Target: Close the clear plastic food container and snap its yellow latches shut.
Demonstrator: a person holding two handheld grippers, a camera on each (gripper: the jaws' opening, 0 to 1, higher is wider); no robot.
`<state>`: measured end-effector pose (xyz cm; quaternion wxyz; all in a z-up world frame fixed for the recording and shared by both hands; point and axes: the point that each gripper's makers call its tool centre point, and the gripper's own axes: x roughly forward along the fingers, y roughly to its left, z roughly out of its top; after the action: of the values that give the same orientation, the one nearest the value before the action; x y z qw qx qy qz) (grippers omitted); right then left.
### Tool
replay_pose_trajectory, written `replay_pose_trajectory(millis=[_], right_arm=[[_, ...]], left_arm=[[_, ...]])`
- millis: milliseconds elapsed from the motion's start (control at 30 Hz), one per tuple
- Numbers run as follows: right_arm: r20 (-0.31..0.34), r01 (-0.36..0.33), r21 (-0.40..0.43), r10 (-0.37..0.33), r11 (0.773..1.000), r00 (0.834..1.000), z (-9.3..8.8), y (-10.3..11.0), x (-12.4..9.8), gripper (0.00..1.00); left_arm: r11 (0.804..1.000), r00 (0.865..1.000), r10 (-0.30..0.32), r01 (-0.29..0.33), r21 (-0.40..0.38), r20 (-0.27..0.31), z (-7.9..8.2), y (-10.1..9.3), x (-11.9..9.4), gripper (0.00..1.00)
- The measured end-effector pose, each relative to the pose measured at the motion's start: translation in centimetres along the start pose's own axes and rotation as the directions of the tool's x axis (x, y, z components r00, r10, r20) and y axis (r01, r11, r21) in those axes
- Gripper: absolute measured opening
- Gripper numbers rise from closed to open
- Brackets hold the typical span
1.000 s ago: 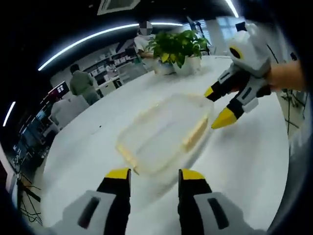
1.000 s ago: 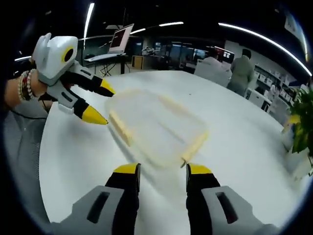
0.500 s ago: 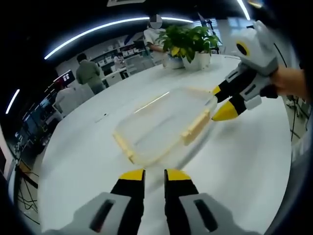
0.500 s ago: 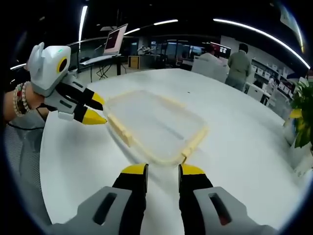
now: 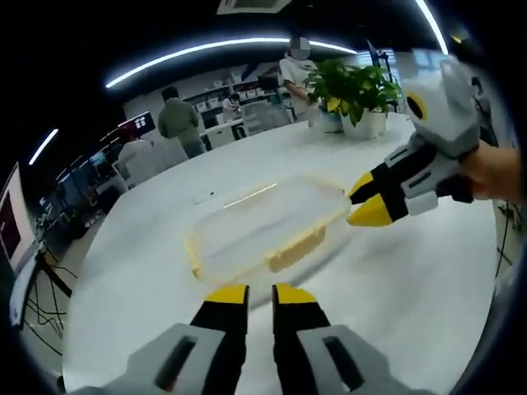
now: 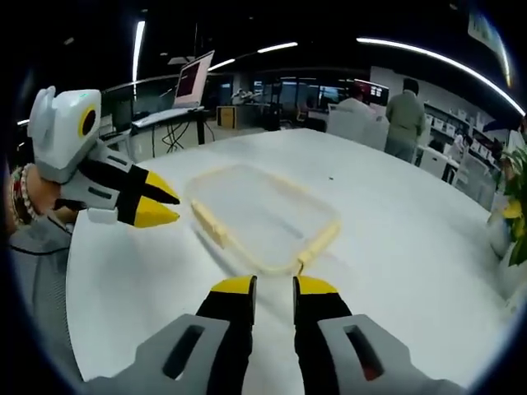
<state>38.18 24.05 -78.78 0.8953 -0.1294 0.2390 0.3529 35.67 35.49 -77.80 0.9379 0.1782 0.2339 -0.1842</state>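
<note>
The clear plastic container lies flat on the white table, its lid on, with yellow latches along its edges. My left gripper is shut and empty, a short way off the container's near side. My right gripper comes in from the right, its yellow tips close together beside the container's right end. In the right gripper view the container lies ahead of the shut, empty right gripper. There the left gripper hovers at its left side. Whether the latches are snapped down is unclear.
The round white table spreads wide around the container. Potted plants stand at its far edge. People sit and stand at desks beyond. A laptop stands on another table. A hand with a beaded bracelet holds the left gripper.
Both grippers' jaws have gone from wide apart to shut with nothing between them. Both views have shifted with the hands; the container stays on the table.
</note>
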Motion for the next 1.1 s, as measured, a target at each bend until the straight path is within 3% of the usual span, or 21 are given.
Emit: replay_pose_trajectory(millis=[200,267,400,600,667,800,1100], right_arm=[[-0.004,0.012,-0.015,-0.012,1.0,1.0,0.5,-0.6,0.8,0.16],[0.001,0.009,-0.012,-0.009,1.0,1.0,0.4,-0.7,0.5,0.15],[0.072,0.032,0.004,-0.032,0.999,0.997,1.3,-1.6,-1.1,0.14],[0.071,0.026,0.015,-0.027,1.0,0.997,0.9,-2.4,-1.9,0.18],[0.051,0.028,0.013,-0.029,1.0,0.998,0.5,-2.4,-1.6,0.18],[0.031,0.017,0.004,-0.018,1.0,0.999,0.3,-2.1,-0.7,0.19],[0.019,-0.003,-0.022,0.003,1.0,1.0,1.1,-1.6,1.0,0.17]], left_arm=[[1.0,1.0,-0.004,0.004,-0.004,-0.026,-0.6,0.1,0.0,0.05],[1.0,1.0,-0.002,0.001,-0.005,-0.026,-0.6,0.3,0.0,0.05],[1.0,1.0,-0.003,0.002,-0.027,-0.025,-0.7,0.3,0.1,0.07],[0.999,1.0,0.0,-0.002,-0.05,-0.027,-1.3,0.2,0.6,0.11],[0.995,0.999,0.017,-0.021,-0.098,-0.042,-1.9,0.7,0.9,0.11],[0.967,0.996,0.081,-0.086,-0.24,-0.033,-2.1,2.9,1.7,0.11],[0.977,0.997,0.072,-0.079,-0.199,-0.038,-1.1,4.8,3.4,0.11]])
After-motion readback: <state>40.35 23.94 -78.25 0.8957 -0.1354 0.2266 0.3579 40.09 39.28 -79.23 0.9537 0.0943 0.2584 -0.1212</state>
